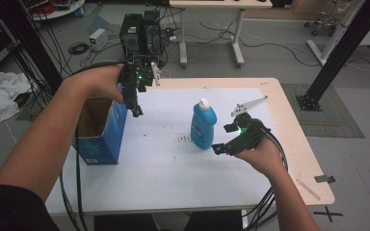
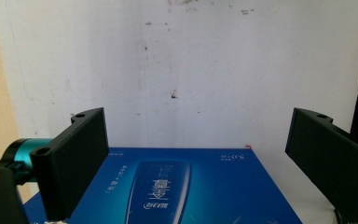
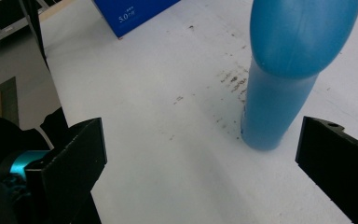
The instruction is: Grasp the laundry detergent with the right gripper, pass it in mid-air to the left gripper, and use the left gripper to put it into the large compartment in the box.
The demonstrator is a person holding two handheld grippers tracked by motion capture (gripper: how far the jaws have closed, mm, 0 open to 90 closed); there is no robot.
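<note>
A blue bottle [image 1: 203,124] with a white cap stands upright near the middle of the white-covered table [image 1: 173,178]. An open-topped blue box [image 1: 101,132] stands at the table's left edge. My left gripper [image 1: 137,111] hangs pointing down beside the box's far right corner, open and holding nothing. In the left gripper view the left gripper [image 2: 198,116] looks down on the box's printed blue face [image 2: 182,186]. My right gripper [image 1: 224,138] is open, just right of the bottle. In the right gripper view the right gripper [image 3: 204,125] has nothing between its jaws, and the bottle [image 3: 284,93] stands ahead to the right.
Dark specks [image 1: 184,139] mark the cover left of the bottle. Cables [image 1: 72,192] trail off the table's front from both grippers. Behind the table stand a computer tower [image 1: 141,33] and a desk [image 1: 221,29]. A black frame post [image 1: 339,53] rises at the right.
</note>
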